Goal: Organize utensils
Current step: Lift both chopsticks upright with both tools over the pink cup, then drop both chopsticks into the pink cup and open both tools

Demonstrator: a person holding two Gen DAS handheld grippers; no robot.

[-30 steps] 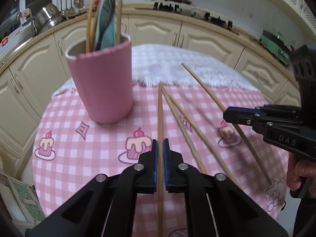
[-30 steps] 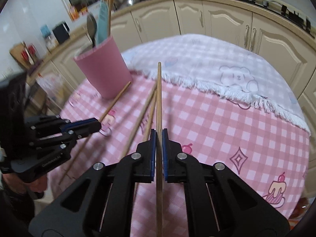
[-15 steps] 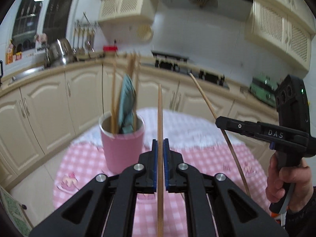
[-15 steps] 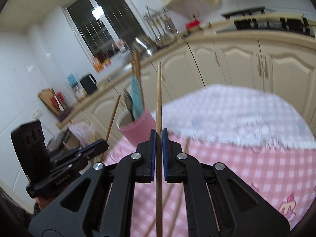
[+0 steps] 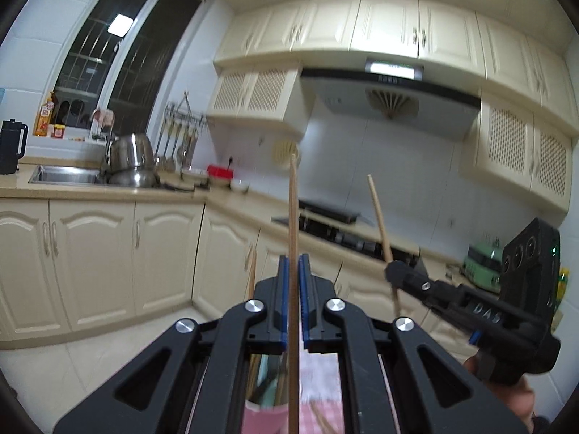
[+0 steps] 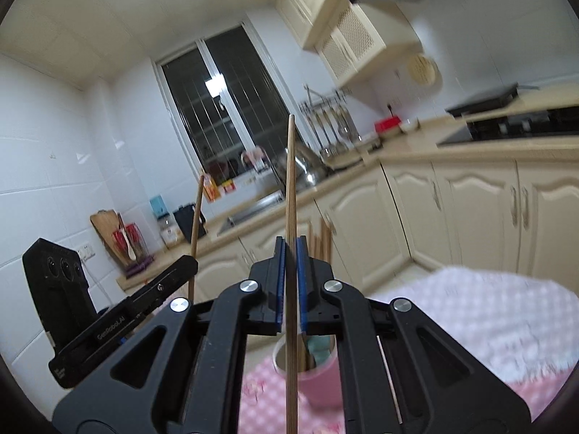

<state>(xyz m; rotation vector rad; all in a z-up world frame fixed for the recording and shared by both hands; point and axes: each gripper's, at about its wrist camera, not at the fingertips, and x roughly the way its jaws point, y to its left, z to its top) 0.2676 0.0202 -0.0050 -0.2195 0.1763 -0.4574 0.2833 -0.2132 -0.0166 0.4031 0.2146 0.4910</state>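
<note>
Both tools are matte black plastic. The left gripper (image 5: 294,300) and the right gripper (image 6: 290,282) each have blue pads lining their fingers (image 5: 283,289) and round silver screws at the joints. White lettering runs along the side; a green light glows on one camera block.

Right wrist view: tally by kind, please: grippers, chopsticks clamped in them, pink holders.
Grippers: 2 (left gripper, right gripper)
Clamped chopsticks: 2 (left chopstick, right chopstick)
Pink holder: 1
Total: 5
</note>
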